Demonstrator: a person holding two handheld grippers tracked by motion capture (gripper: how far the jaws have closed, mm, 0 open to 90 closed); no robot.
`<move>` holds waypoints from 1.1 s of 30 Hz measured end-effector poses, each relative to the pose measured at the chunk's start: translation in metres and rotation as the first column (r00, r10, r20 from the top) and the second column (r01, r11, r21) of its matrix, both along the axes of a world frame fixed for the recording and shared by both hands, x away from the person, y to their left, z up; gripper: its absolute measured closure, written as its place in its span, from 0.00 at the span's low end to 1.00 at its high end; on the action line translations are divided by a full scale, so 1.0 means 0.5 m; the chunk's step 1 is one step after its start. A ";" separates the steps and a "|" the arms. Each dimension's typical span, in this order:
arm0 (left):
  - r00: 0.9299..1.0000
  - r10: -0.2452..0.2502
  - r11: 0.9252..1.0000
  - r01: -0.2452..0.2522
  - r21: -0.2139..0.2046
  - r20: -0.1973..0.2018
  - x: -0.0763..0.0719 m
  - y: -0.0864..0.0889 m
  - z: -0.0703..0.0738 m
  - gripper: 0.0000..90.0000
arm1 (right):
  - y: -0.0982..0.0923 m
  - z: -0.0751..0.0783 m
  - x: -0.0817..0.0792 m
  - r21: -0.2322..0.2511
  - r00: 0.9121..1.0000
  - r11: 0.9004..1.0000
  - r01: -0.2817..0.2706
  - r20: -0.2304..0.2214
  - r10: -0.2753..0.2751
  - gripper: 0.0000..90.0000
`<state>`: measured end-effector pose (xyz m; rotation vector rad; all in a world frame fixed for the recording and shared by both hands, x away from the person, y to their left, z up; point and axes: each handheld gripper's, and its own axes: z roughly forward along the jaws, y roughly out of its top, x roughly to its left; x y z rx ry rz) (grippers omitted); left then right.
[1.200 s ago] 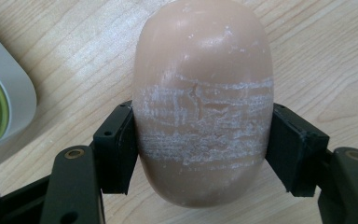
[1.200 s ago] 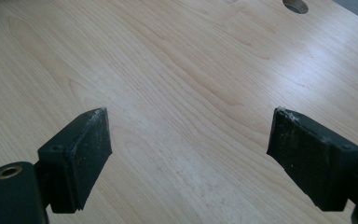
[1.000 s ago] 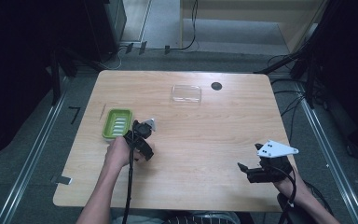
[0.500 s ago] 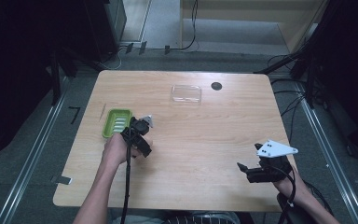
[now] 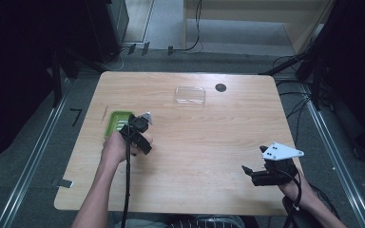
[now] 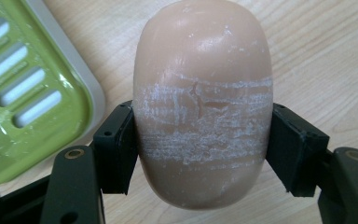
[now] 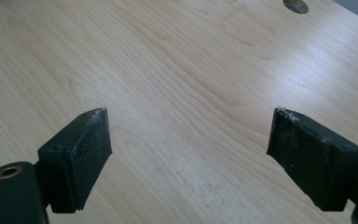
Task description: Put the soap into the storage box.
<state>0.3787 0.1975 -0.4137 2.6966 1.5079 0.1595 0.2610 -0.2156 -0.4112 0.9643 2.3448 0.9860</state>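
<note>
A peach-coloured oval bar of soap (image 6: 203, 102), scuffed white across its middle, is pinched between the two black pads of my left gripper (image 6: 200, 149), which is shut on it. Just left of it lies a green slotted soap dish (image 6: 23, 88). From above, my left gripper (image 5: 140, 124) hangs at the right edge of the green dish (image 5: 114, 124), on the left half of the table. My right gripper (image 5: 247, 172) rests open near the table's front right corner. Its own view has the pads (image 7: 81, 154) wide apart over bare wood, my right gripper (image 7: 186, 154) holding nothing.
A clear plastic lid (image 5: 189, 95) lies at the back middle of the wooden table (image 5: 209, 142), with a dark round hole (image 5: 220, 87) beside it. Cables trail from both grippers toward the front edge. Dark equipment and floor rails surround the table.
My left gripper with the soap has shifted a little toward the green dish. The right gripper has stayed where it was.
</note>
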 end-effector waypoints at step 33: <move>0.994 0.050 0.999 -0.049 -0.018 0.095 0.042 0.041 0.048 0.38 | 0.000 0.000 0.001 -0.003 1.000 1.000 0.001 0.002 -0.001 0.15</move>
